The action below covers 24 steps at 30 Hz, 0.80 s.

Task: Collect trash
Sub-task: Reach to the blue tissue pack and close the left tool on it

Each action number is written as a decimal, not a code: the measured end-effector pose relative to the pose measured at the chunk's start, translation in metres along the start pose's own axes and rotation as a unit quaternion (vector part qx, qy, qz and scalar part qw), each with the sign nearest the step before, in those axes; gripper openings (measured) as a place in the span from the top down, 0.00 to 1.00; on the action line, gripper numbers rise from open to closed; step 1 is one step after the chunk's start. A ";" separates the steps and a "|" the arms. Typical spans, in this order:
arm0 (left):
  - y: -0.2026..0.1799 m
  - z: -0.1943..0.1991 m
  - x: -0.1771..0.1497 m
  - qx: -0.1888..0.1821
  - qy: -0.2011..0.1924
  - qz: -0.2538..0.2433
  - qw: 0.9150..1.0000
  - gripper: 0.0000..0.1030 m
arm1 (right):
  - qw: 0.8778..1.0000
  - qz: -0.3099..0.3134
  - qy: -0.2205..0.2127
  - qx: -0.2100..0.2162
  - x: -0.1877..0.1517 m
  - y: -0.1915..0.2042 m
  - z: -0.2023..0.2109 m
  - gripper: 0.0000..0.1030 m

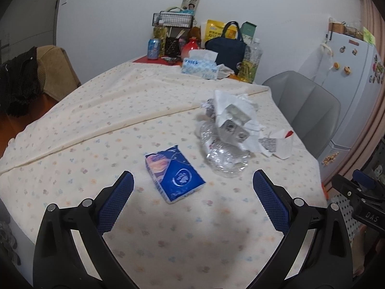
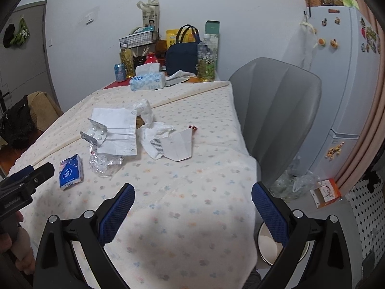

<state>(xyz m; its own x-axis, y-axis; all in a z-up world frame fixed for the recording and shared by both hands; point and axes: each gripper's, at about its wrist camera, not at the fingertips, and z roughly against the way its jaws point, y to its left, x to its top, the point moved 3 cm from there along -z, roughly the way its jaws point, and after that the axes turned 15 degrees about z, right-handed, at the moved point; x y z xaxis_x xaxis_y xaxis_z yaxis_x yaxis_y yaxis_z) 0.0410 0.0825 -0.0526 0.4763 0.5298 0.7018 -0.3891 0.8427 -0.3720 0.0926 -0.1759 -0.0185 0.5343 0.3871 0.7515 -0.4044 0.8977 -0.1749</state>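
Holding both grippers wide open and empty above the table's near edge, you have the left gripper [image 1: 192, 192] facing the tissue pack [image 1: 174, 177]. The right gripper [image 2: 192, 204] faces bare cloth [image 2: 192, 240]. Trash pile [image 1: 228, 125] lies beyond, toward the right edge.

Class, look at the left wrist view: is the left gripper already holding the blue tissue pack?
No: the left gripper is open, and the blue tissue pack lies untouched on the tablecloth.

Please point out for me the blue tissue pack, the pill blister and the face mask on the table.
blue tissue pack [image 1: 176, 175]: left wrist view, middle of its top face.
pill blister [image 2: 98, 132]: right wrist view, on the foil among the pills.
face mask [image 2: 120, 130]: right wrist view, on its pleated middle.
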 end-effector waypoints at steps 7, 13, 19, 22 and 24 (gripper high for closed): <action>0.018 -0.029 0.002 0.006 0.031 0.018 0.999 0.05 | 1.000 0.000 0.016 0.019 0.006 0.001 -0.024 0.07; 0.019 -0.050 0.004 0.016 0.051 0.018 0.998 0.05 | 0.999 -0.004 0.026 0.031 0.011 -0.002 -0.043 0.09; 0.021 -0.070 0.003 0.044 0.092 0.032 0.994 0.06 | 0.998 -0.003 0.033 0.049 0.015 -0.002 -0.059 0.11; 0.014 -0.078 0.001 0.076 0.105 0.012 0.992 0.06 | 0.998 0.002 0.035 0.056 0.018 0.000 -0.066 0.11; 0.010 -0.080 0.000 0.088 0.112 0.006 0.990 0.09 | 0.997 0.007 0.037 0.061 0.020 0.001 -0.071 0.11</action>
<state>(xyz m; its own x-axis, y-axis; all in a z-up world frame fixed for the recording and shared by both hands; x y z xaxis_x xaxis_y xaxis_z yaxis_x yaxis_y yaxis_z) 0.1003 0.0983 -0.1042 0.6253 0.5644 0.5389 -0.5177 0.8168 -0.2548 0.1557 -0.1527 -0.0482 0.5792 0.4182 0.6998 -0.4966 0.8617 -0.1039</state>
